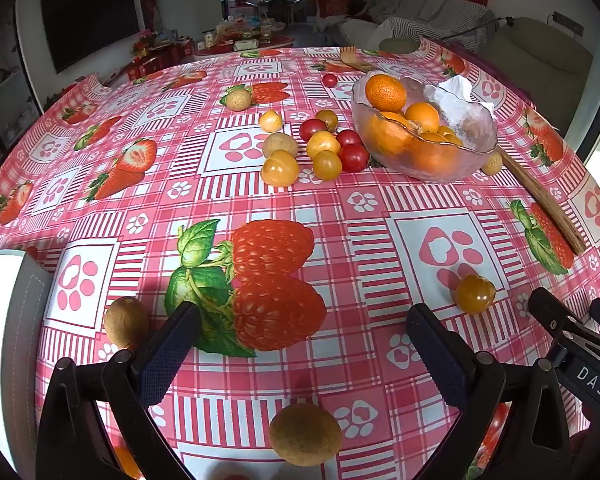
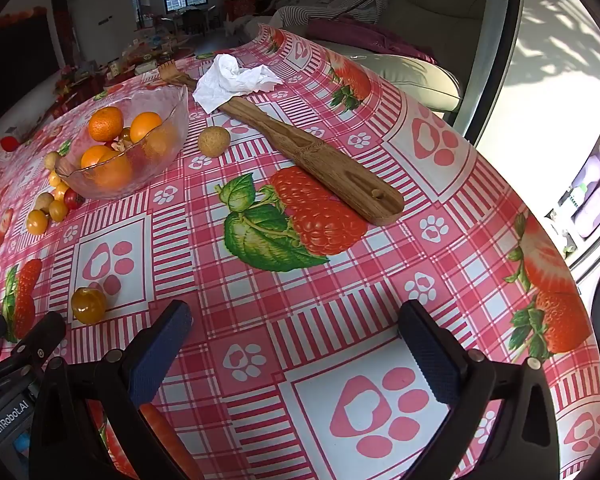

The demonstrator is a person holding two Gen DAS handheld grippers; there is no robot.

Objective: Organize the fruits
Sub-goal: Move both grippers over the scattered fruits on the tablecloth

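Fruit's mostly at the far side of the tabletop (image 1: 380, 248): oranges in the glass bowl (image 1: 422, 132), cherry tomatoes (image 1: 328, 148) heaped just beside it, and one yellow tomato (image 1: 475, 293) sitting apart. Left claw (image 1: 304, 344) and right claw (image 2: 296, 340) both hang wide open, holding nothing.

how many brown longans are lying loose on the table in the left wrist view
5 visible: one between the left gripper fingers, one by its left finger, one in the cluster, one far back, one behind the glass bowl. More may be hidden.
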